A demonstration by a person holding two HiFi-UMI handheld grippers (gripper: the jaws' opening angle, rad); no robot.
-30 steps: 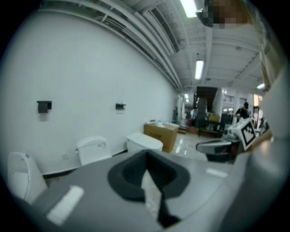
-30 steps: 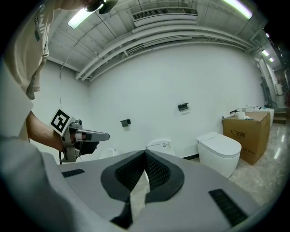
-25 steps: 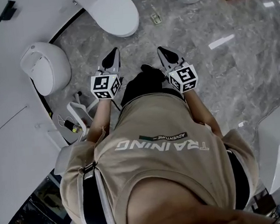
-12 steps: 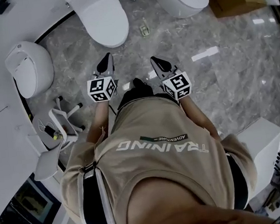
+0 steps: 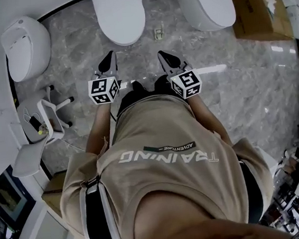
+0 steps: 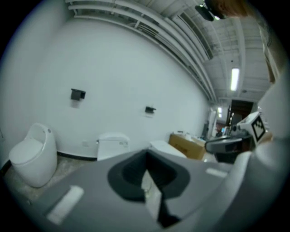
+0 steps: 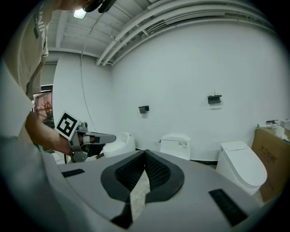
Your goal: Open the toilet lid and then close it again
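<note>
Toilet lid (image 5: pixel 121 13) sits down just beyond left gripper (image 5: pixel 109 61) and right gripper (image 5: pixel 165 58), both closed and empty: likely the approach step, next reaching its front edge.

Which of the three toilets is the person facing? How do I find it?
Three white toilets stand along the white wall. The middle toilet is straight ahead of the left tool and right tool. Its neighbours are an egg-shaped toilet at left and the right toilet beside a cardboard box.

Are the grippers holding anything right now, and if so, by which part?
Nothing is held. The left gripper and right gripper both have their jaws together and empty, clear of the toilet ahead.
</note>
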